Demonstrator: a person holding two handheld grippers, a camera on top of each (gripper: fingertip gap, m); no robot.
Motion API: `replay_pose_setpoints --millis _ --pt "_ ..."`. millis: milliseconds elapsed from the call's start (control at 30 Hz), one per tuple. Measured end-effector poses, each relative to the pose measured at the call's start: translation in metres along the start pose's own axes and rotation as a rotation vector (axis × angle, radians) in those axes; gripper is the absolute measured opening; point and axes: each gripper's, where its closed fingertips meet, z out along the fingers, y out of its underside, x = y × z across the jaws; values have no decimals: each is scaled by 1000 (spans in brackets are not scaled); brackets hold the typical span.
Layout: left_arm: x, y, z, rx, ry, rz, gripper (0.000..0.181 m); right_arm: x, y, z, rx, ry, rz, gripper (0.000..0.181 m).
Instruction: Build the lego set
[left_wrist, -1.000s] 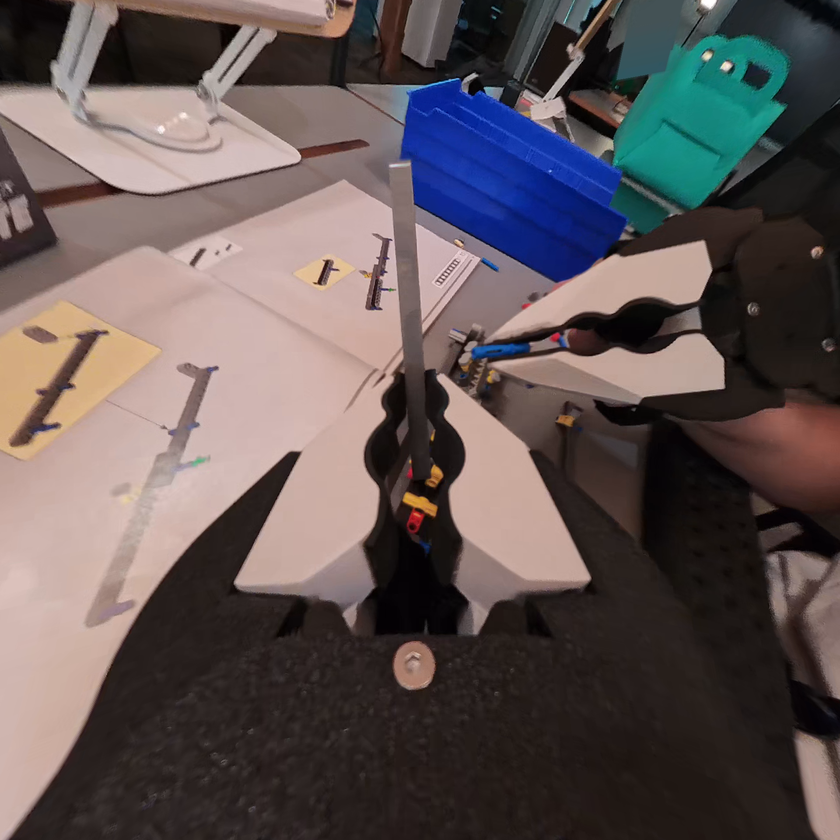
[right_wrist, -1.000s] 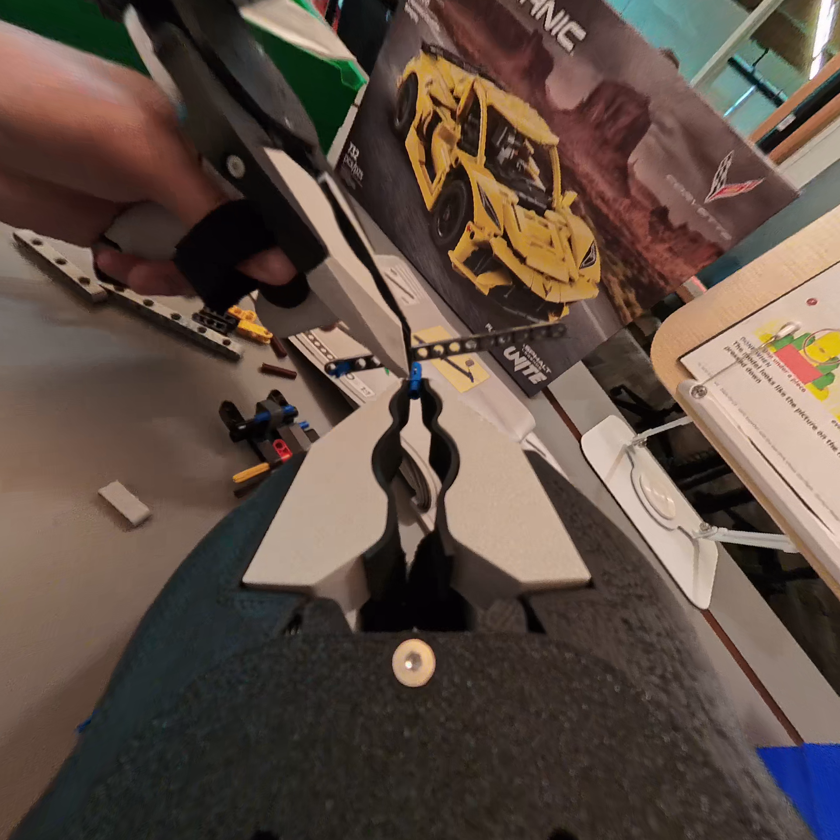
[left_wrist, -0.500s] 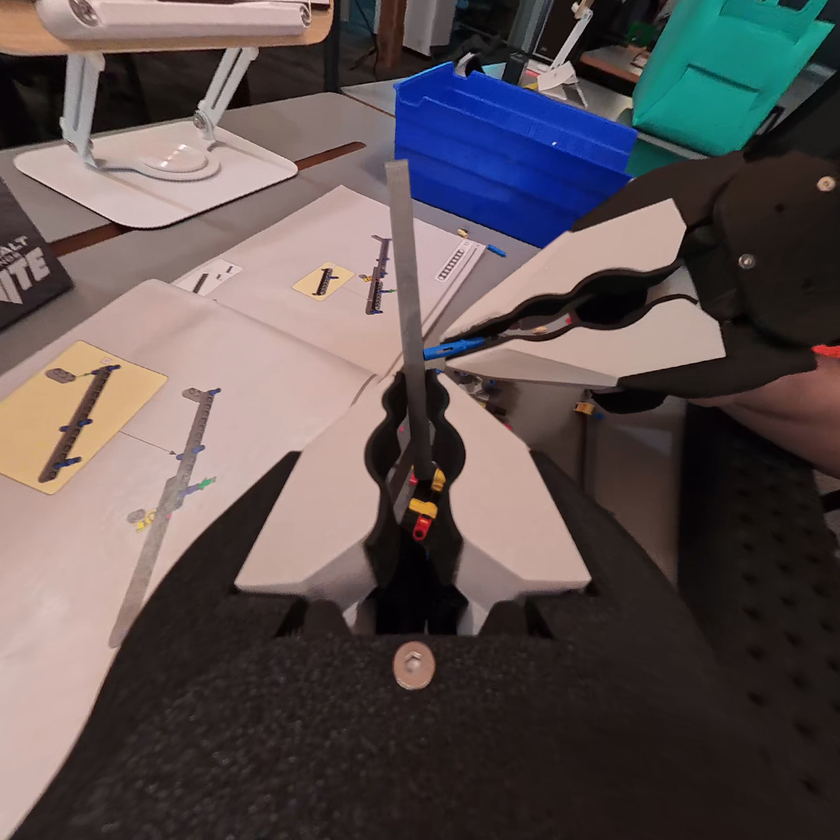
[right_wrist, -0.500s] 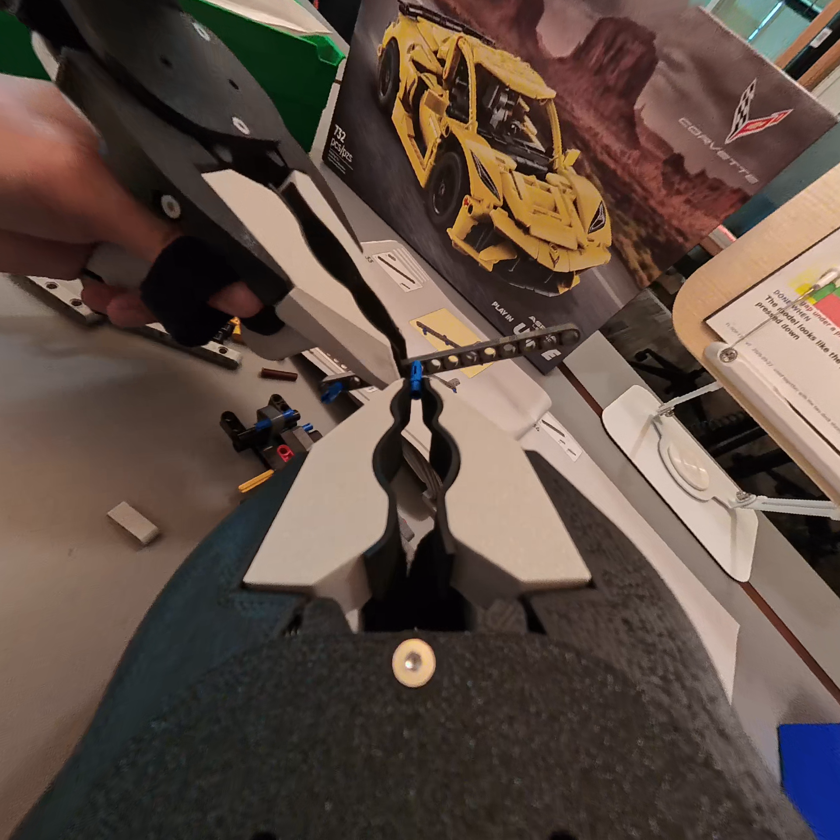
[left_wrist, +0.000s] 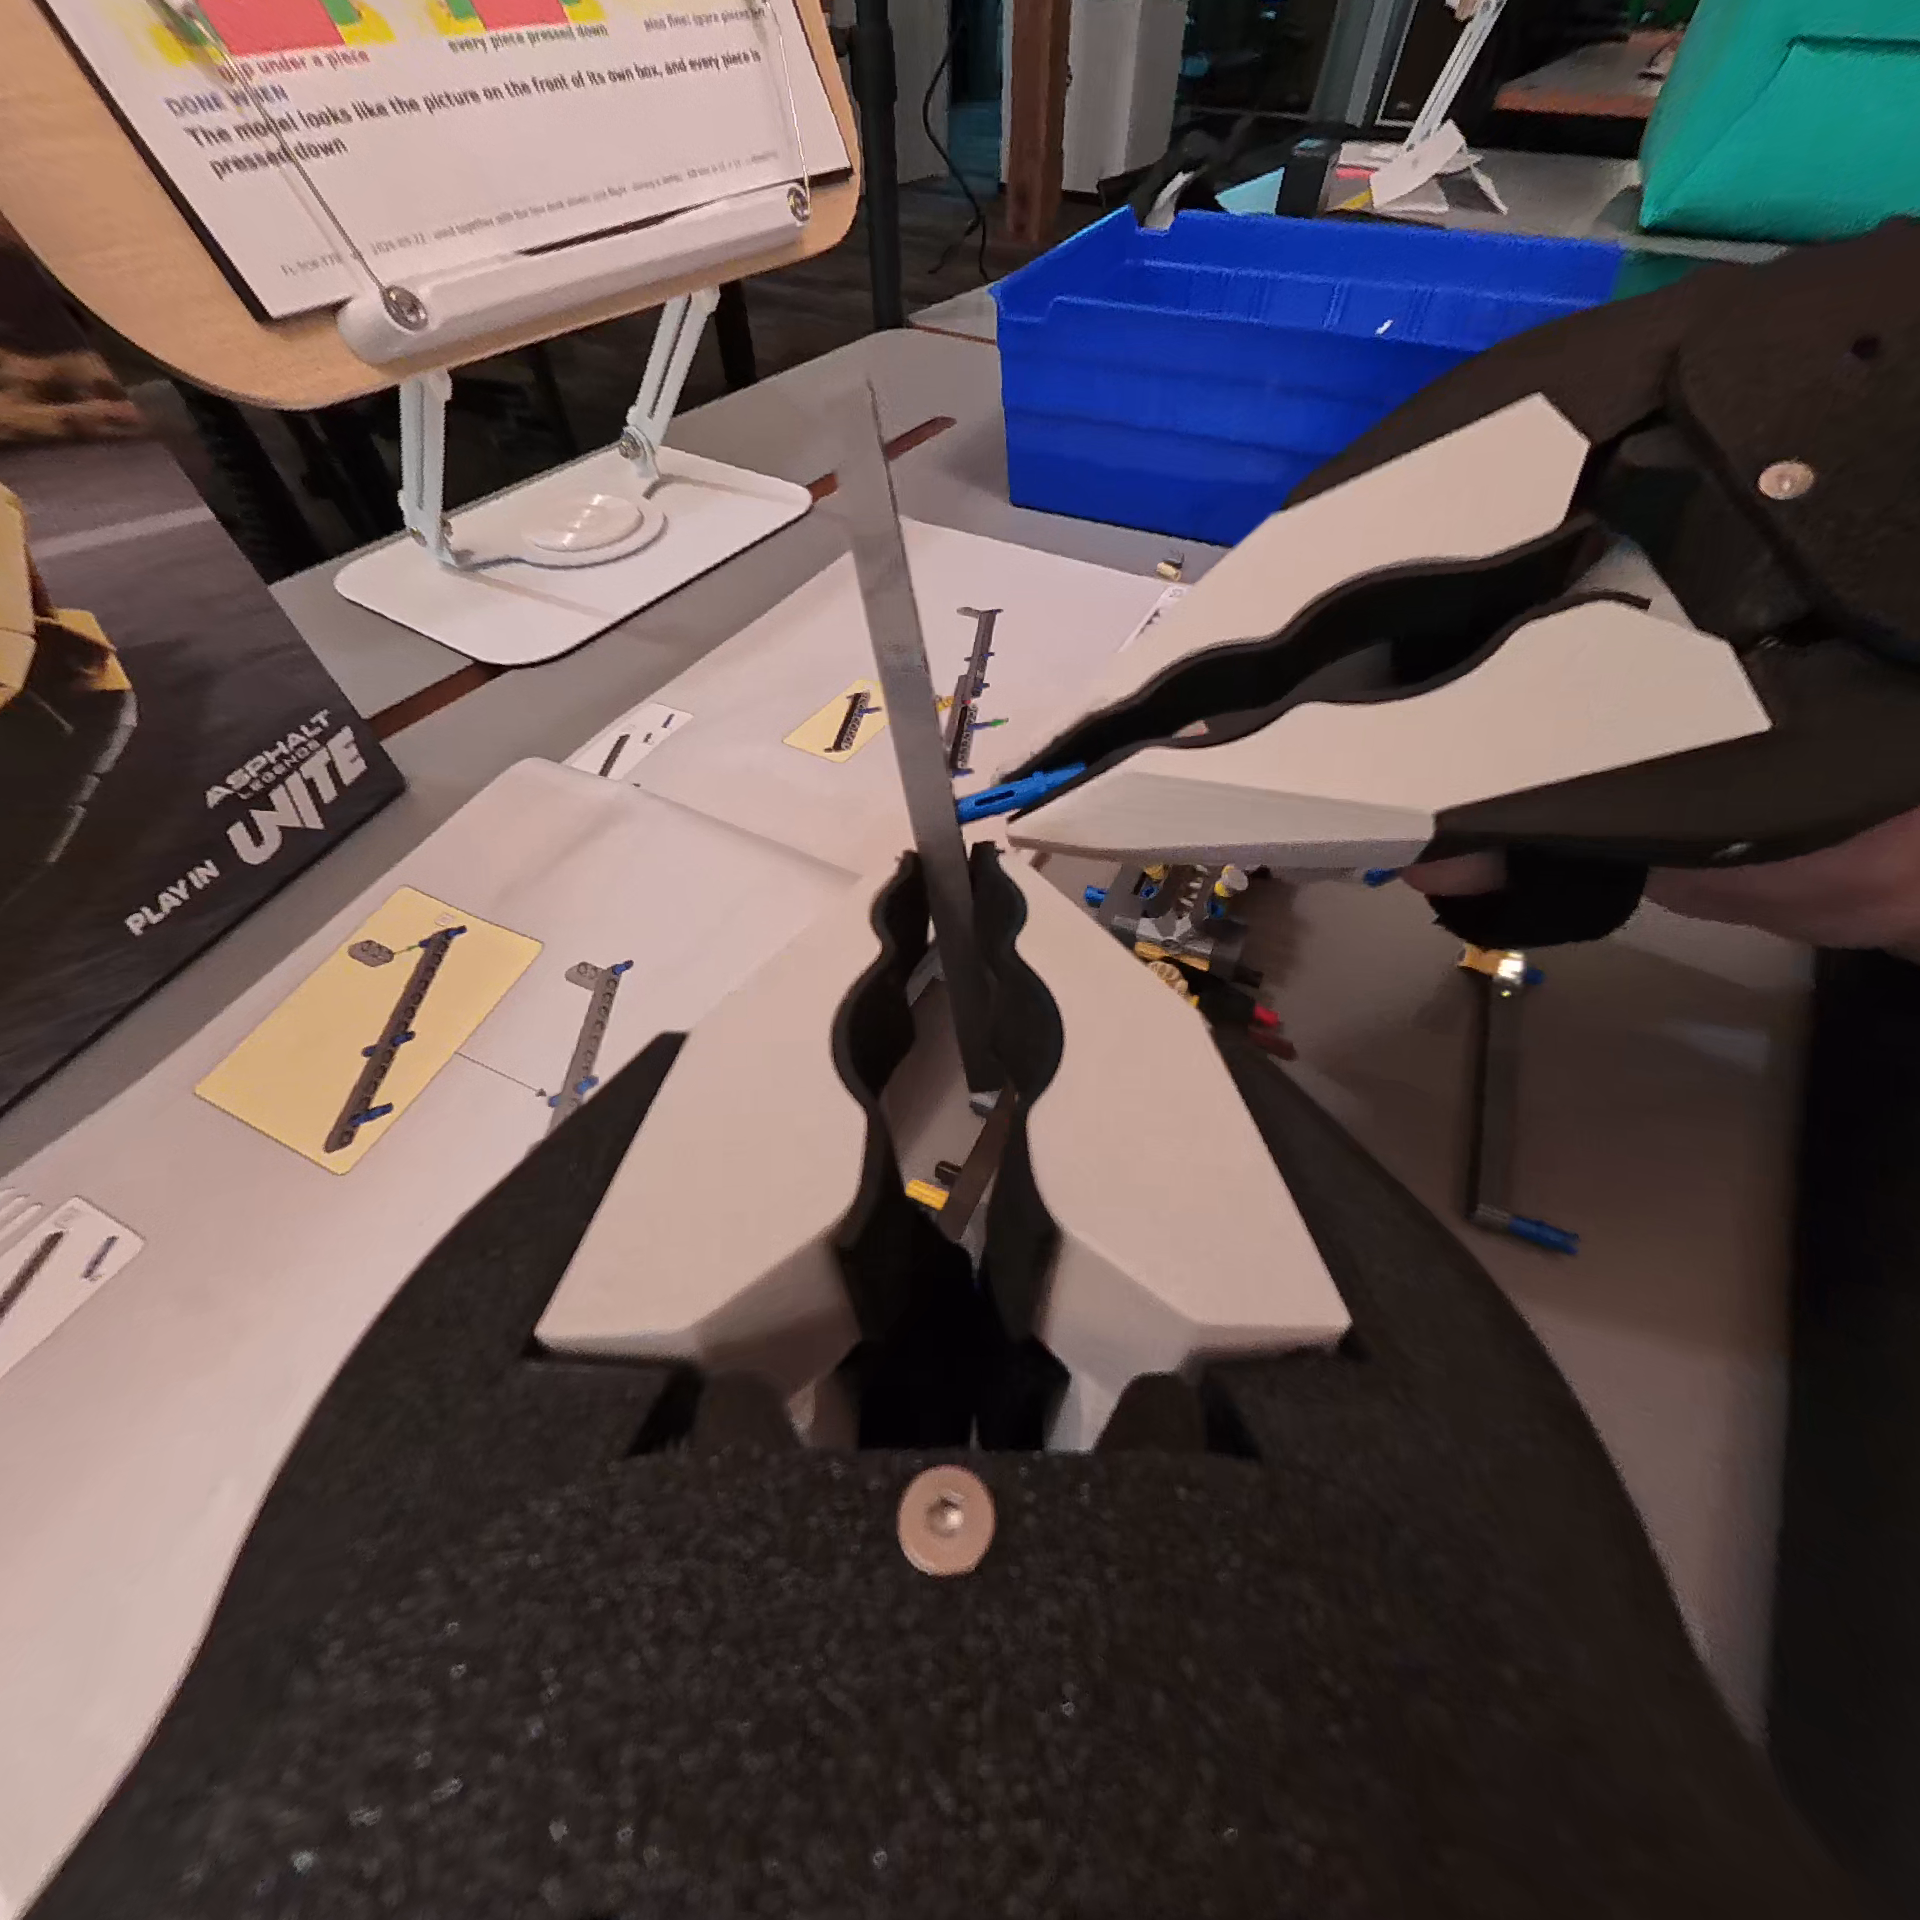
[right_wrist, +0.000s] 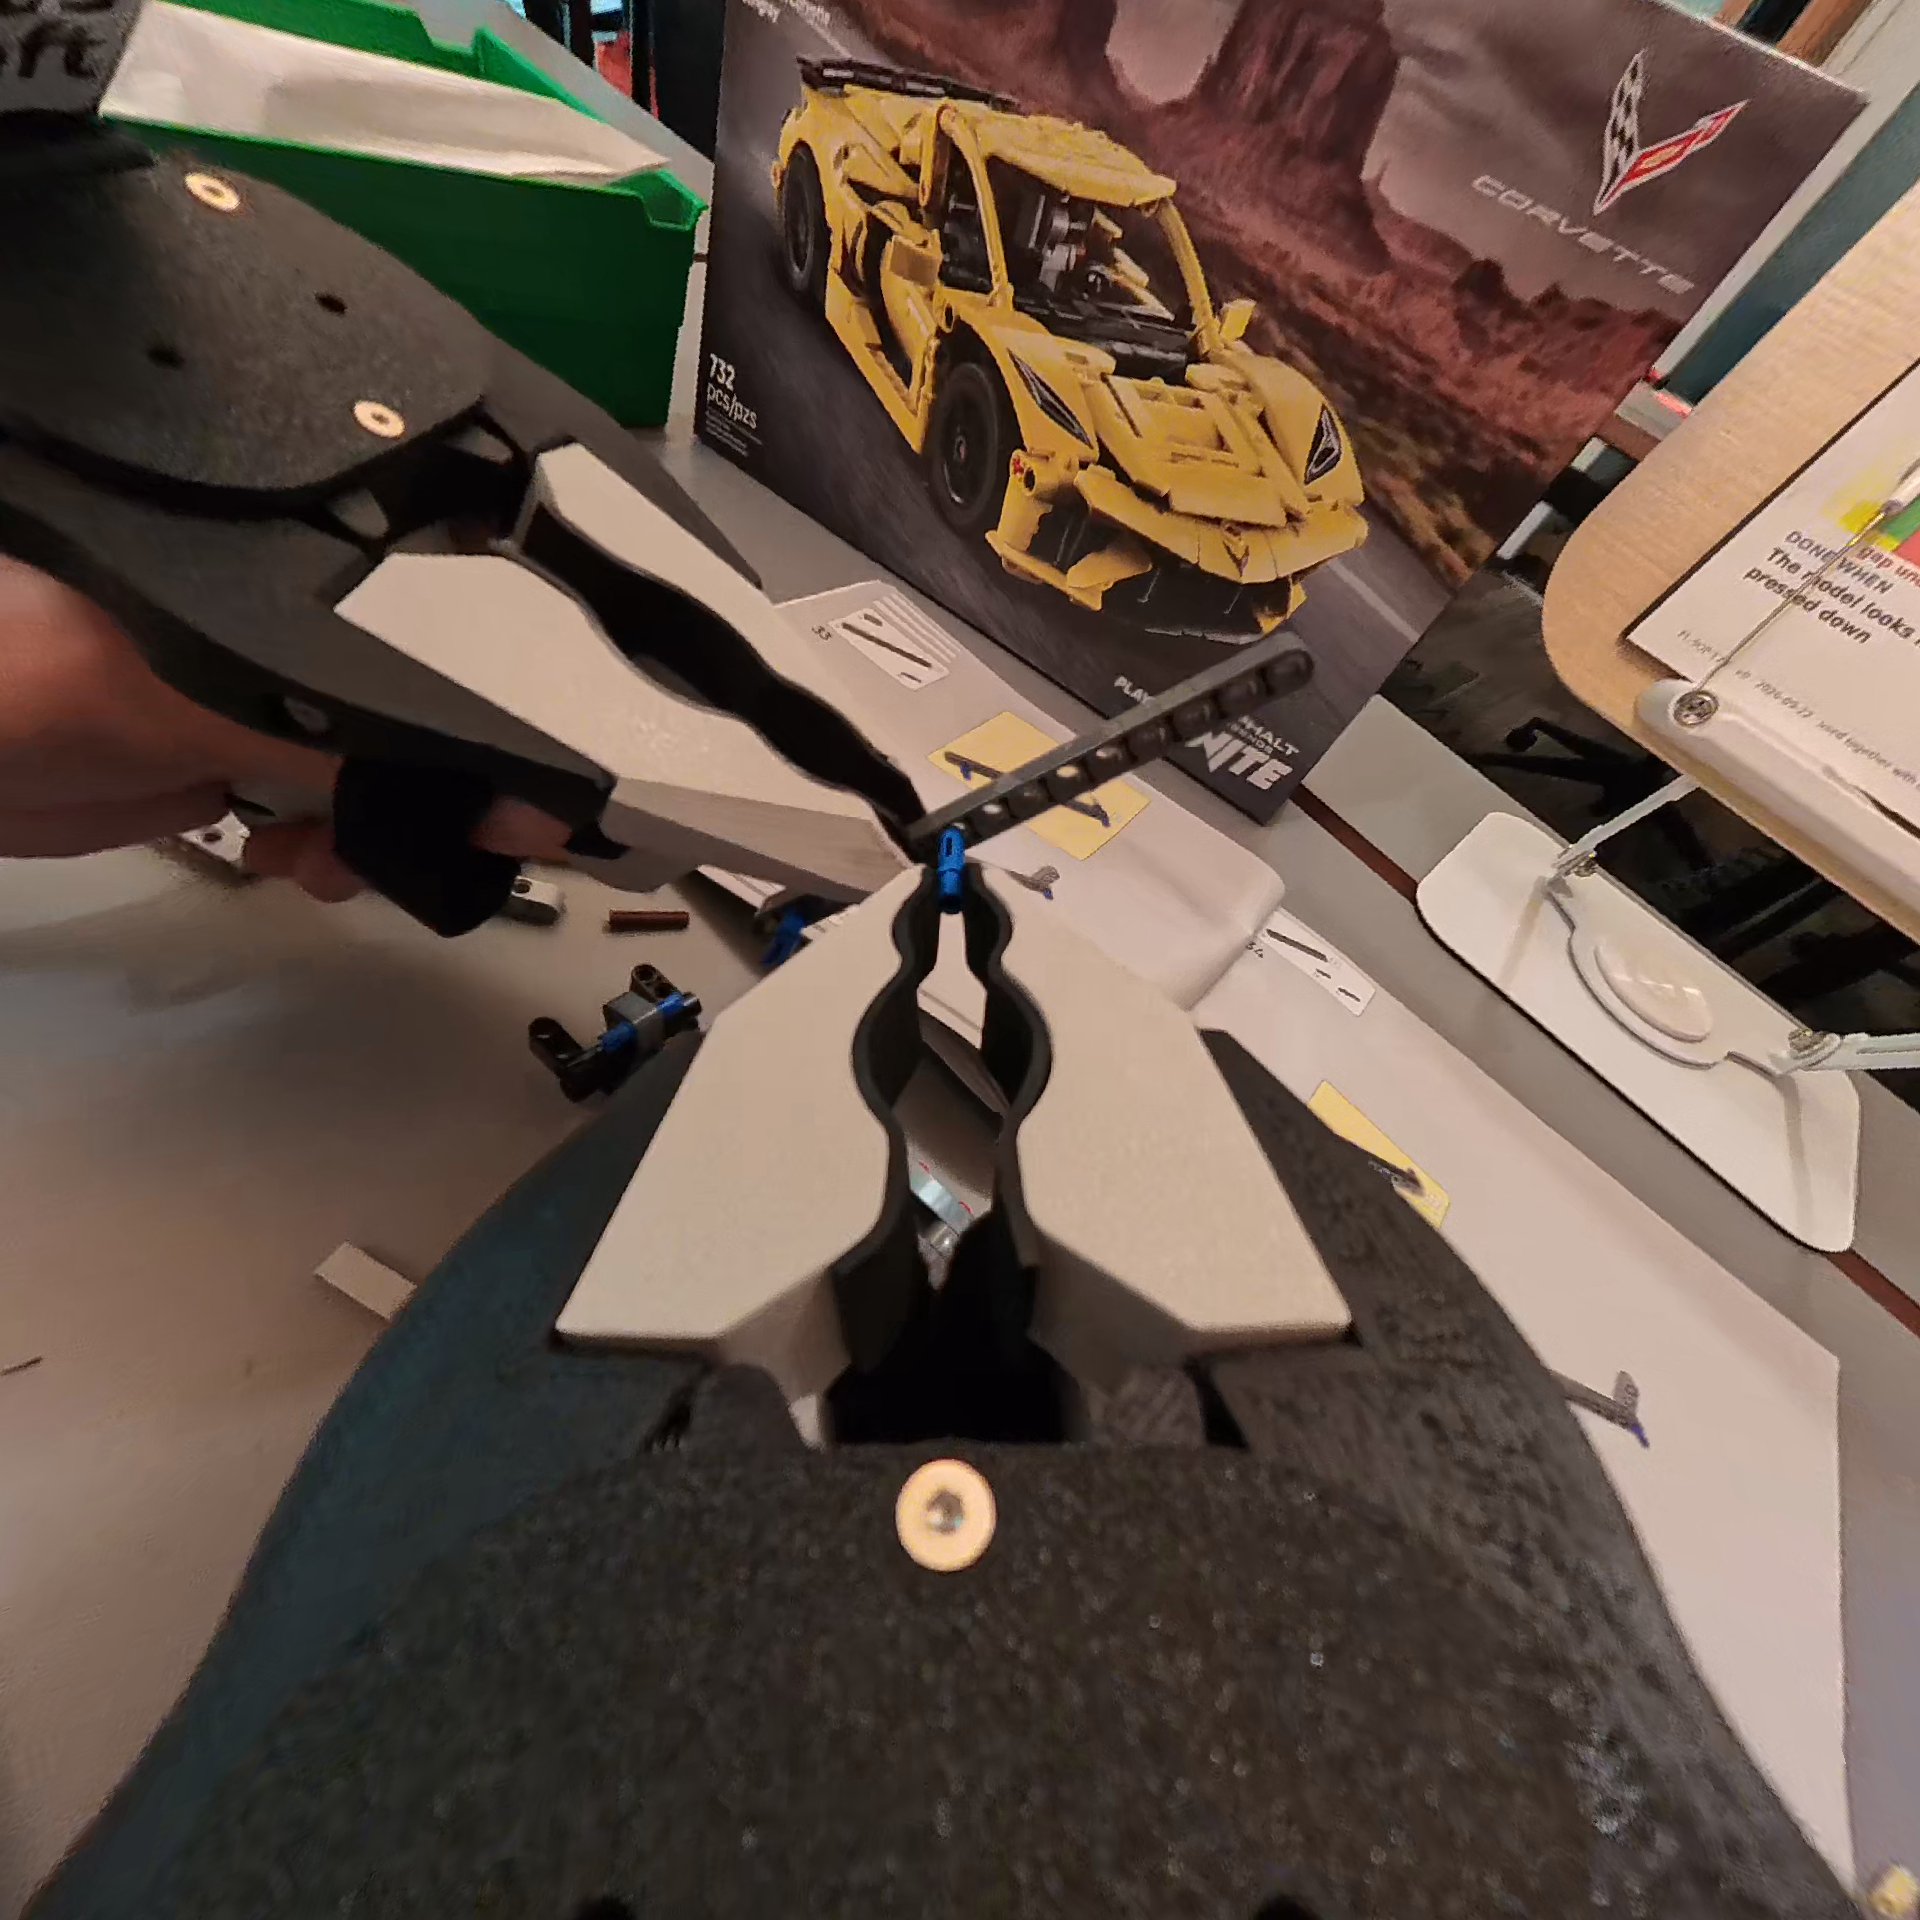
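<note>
- Left gripper: pale, wavy-edged fingers clamped on a long dark grey beam, standing near upright at frame centre.
- Right gripper: tips pinched on a small blue pin, its end touching the holed beam just above.

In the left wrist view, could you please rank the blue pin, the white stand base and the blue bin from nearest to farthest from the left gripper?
From the left gripper:
1. Blue pin, just right of its fingertips, held by the right gripper against the grey beam.
2. White stand base, farther back on the left.
3. Blue bin, farthest, back right.
</note>
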Motion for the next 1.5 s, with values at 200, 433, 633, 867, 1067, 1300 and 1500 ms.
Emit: replay_pose_setpoints --millis 200,433,633,867,1067,1300,1500 --pt "-1 -1 1 4 -74 108 8 1 0 -1 19 -33 83 3" --pt "0 -5 -2 24 -78 171 8 -1 -4 -3 70 -131 256 2" --pt "0 -4 -1 19 -94 208 7 0 -2 -3 64 -104 166 2" --pt "3 -9 -3 54 -85 216 8 0 -7 -7 88 -49 45 3" --pt "1 -17 -8 78 -164 343 8 -2 -16 -11 194 -386 655 2" --pt "4 -23 -8 105 -229 397 8 -4 -21 -11 247 -422 795 2" --pt "6 -24 -8 121 -189 353 8 -2 -22 -12 248 -343 641 3"
